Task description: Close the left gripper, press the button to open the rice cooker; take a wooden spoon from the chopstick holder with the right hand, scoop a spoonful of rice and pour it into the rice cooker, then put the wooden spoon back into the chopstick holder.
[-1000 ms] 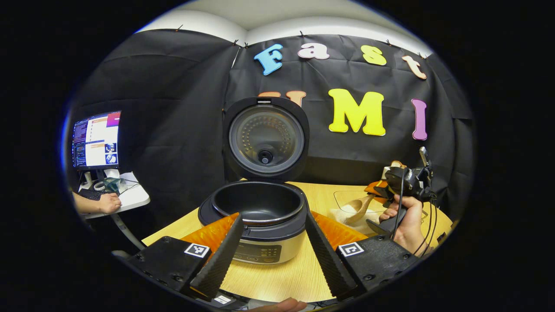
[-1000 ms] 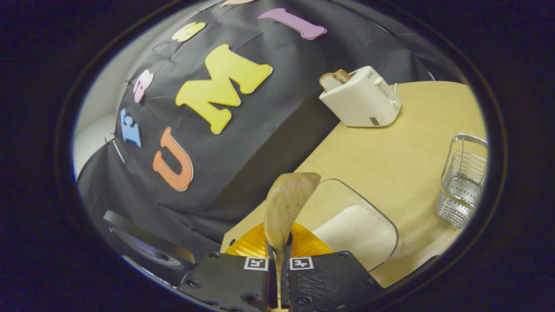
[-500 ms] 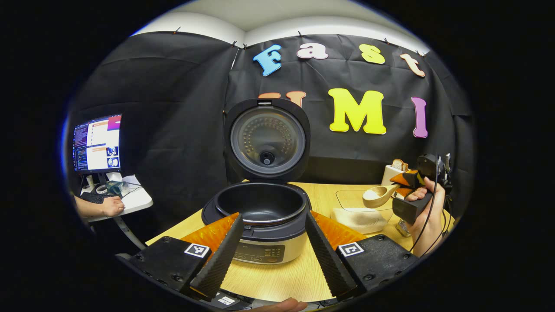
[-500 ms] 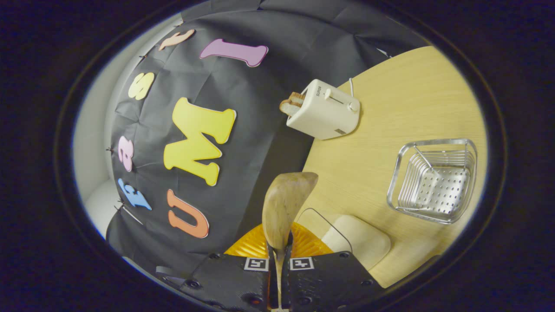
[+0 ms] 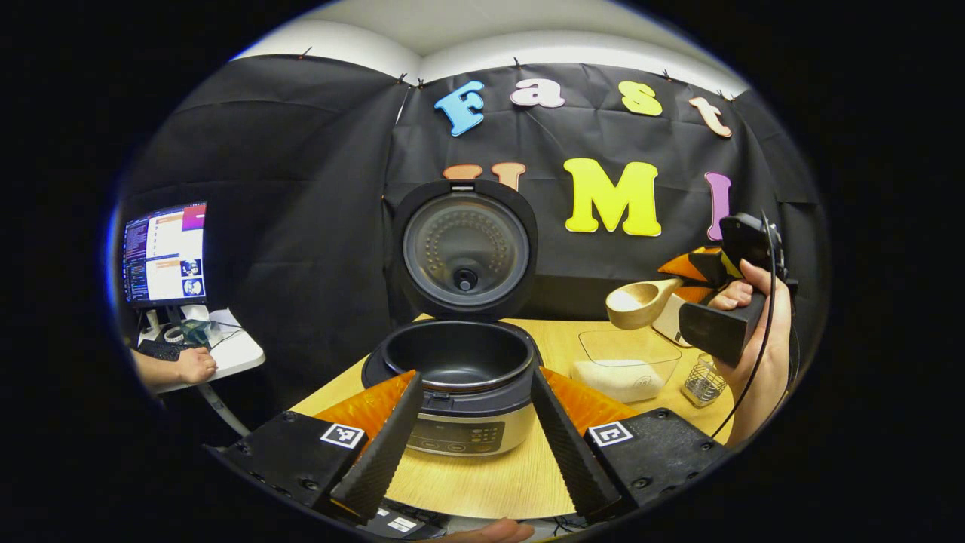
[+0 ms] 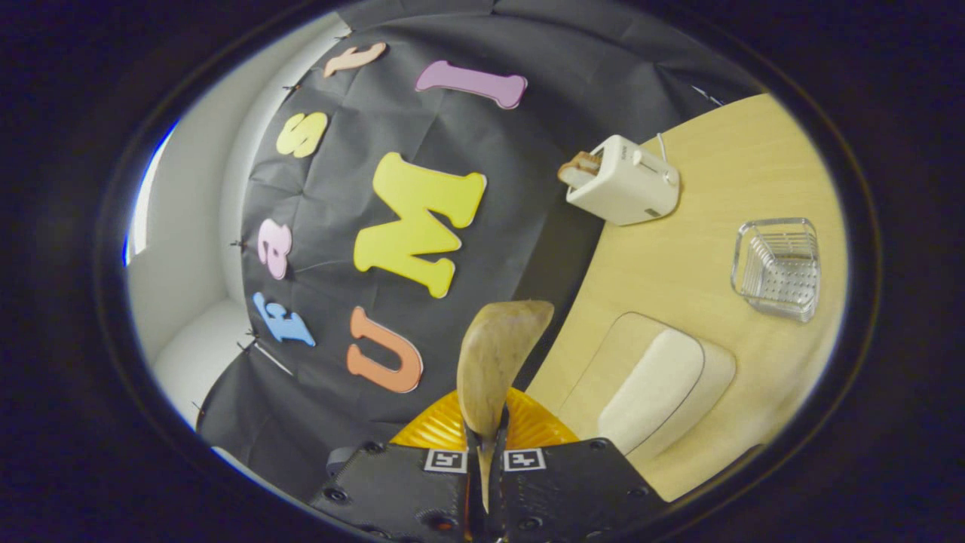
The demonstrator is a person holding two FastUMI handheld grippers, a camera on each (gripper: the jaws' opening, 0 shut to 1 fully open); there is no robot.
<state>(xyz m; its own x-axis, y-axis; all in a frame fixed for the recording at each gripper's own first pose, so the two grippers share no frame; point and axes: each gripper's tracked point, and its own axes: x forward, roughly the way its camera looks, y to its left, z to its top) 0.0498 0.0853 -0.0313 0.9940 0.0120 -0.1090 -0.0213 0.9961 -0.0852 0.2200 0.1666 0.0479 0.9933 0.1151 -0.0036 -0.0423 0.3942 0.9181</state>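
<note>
You've lifted the spoon (image 5: 639, 300) out of the rice (image 5: 618, 375). Your right gripper (image 6: 483, 460) now sits higher, above the table

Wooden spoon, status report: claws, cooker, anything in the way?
Right claw shut on wooden spoon, held above the rice tub. Left claw open, idle. Rice cooker lid up, pot looks empty. Path to pot unobstructed.

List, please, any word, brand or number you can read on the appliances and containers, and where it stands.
None can be read.
Mark on the toaster: too blurred.
Panel markings on the rice cooker: too small.
Logo on the rice container: too small.
</note>
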